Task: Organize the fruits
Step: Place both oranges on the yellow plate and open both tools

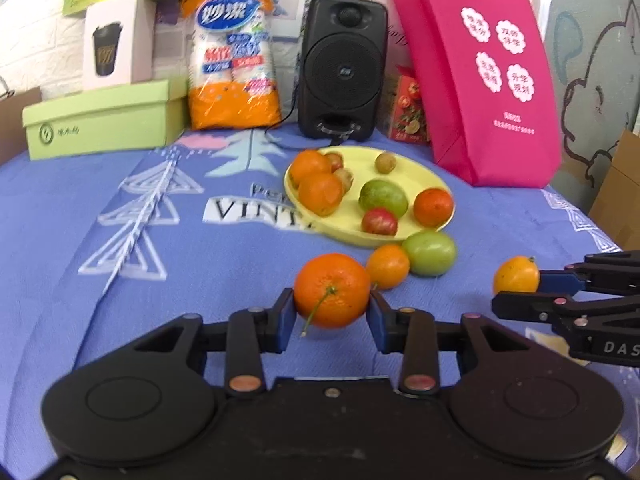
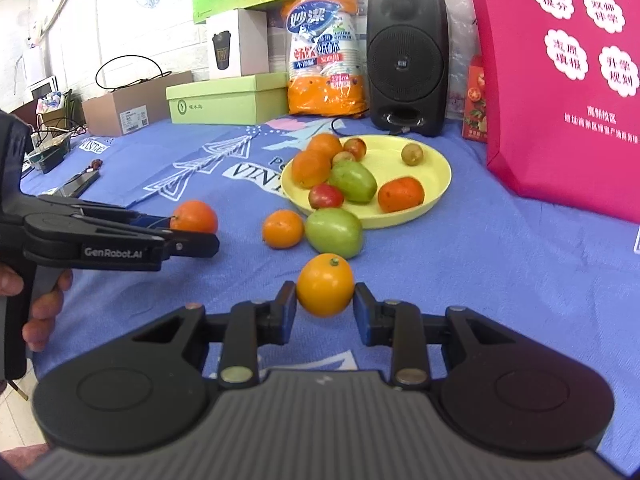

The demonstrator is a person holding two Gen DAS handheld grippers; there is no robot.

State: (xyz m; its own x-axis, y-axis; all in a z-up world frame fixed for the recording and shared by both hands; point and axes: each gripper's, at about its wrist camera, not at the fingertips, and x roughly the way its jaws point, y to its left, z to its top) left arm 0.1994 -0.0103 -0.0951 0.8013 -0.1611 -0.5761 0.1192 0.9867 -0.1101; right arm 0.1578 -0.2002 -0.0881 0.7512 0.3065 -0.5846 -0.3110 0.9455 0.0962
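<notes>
My left gripper (image 1: 332,304) is shut on a stemmed orange mandarin (image 1: 332,290), held just over the blue cloth. It also shows in the right wrist view (image 2: 194,216). My right gripper (image 2: 325,300) is shut on a yellow-orange fruit (image 2: 325,290), which also shows at the right of the left wrist view (image 1: 516,275). A yellow plate (image 1: 400,160) beyond holds several fruits: oranges, a green one, small red ones. A small orange (image 1: 387,266) and a green fruit (image 1: 430,253) lie on the cloth in front of the plate.
Behind the plate stand a black speaker (image 1: 342,64), a pink bag (image 1: 480,72), an orange cup pack (image 1: 232,52) and a green box (image 1: 104,120). A cardboard box (image 2: 132,108) and a small dark item (image 2: 80,184) sit at the table's left.
</notes>
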